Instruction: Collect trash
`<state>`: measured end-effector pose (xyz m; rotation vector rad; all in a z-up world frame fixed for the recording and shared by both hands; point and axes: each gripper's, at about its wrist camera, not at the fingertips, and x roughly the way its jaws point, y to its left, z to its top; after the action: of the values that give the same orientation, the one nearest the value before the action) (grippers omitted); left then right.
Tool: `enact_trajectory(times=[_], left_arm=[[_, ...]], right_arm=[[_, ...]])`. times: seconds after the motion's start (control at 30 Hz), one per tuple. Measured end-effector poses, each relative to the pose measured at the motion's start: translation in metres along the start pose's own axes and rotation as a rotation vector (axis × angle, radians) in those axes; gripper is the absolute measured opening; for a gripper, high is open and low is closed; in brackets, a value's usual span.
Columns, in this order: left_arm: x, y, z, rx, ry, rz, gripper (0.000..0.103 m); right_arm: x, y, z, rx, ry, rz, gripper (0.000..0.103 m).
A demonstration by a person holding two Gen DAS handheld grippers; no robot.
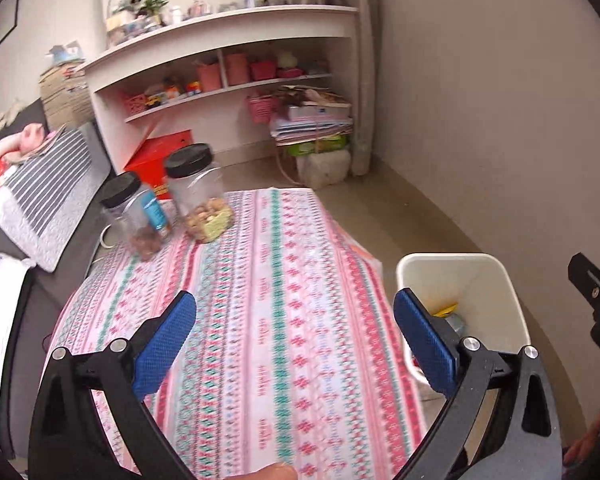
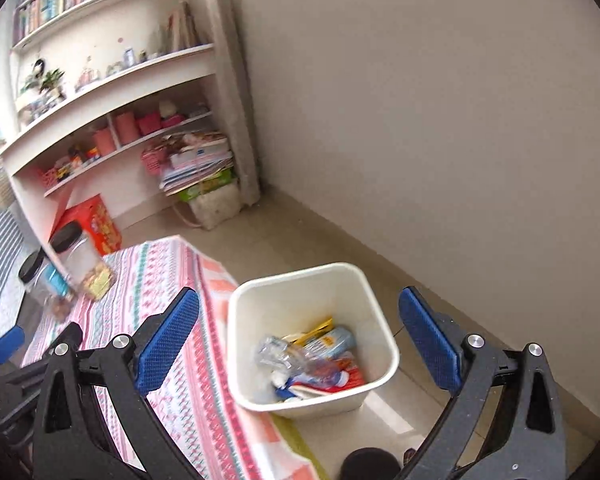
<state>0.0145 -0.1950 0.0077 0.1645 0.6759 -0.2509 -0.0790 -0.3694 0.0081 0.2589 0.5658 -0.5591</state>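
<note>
You are holding both grippers above a worktop [image 1: 284, 280] covered in a pink, white and teal patterned cloth. Your left gripper [image 1: 294, 332] is hovering over the middle of the cloth, its blue-padded fingers [image 1: 166, 344] spread wide with nothing between them. Your right gripper [image 2: 300, 336] is hanging past the worktop's right edge, its fingers [image 2: 168, 340] likewise spread and empty.

Directly below the right gripper, a white square plastic bin [image 2: 312, 280] is standing on the pale tiled floor [image 2: 340, 240], just beside the worktop's right edge. The trash [image 2: 312, 360] is lying inside it, at the bottom: a crumpled clear plastic bottle, a yellow wrapper, a pale blue packet and red-and-white packaging, all piled together. No loose trash is showing on the cloth in either view.

At the worktop's far left corner, two clear plastic jars with black screw lids are standing close together: a taller jar [image 1: 198, 196] with nuts at the bottom and a shorter jar [image 1: 136, 216] with a blue label. These look like stored food, not trash.

The collected pieces are probably light, thin and crinkly, so they would crush easily and could slip between smooth pads. If you pick up any more, pinching a folded edge or the bottle's neck seems the surest hold.
</note>
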Motion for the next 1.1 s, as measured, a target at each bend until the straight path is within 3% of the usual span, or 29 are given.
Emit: enact_trajectory(times=[0.13,0.27,0.37,0.63,1.1], left_arm=[[-0.005,0.034,-0.017,-0.008,-0.014,0.053,0.096],[-0.001,0.064,-0.026,-0.047,-0.027,0.120,0.096],[-0.002,0.081,-0.025,-0.091,-0.039,0.130,0.096],[0.014,0.097,-0.033,-0.126,0.051,0.104,0.096],[0.014,0.106,-0.040,-0.144,0.054,0.137,0.096]], right_arm=[[0.002,0.037,-0.017,-0.092,0.015,0.034,0.096],[0.006,0.066,-0.031,-0.177,-0.015,0.009,0.096],[0.007,0.077,-0.034,-0.193,-0.040,0.010,0.096],[0.018,0.102,-0.041,-0.205,-0.014,0.064,0.096],[0.015,0.113,-0.042,-0.238,-0.035,0.090,0.096]])
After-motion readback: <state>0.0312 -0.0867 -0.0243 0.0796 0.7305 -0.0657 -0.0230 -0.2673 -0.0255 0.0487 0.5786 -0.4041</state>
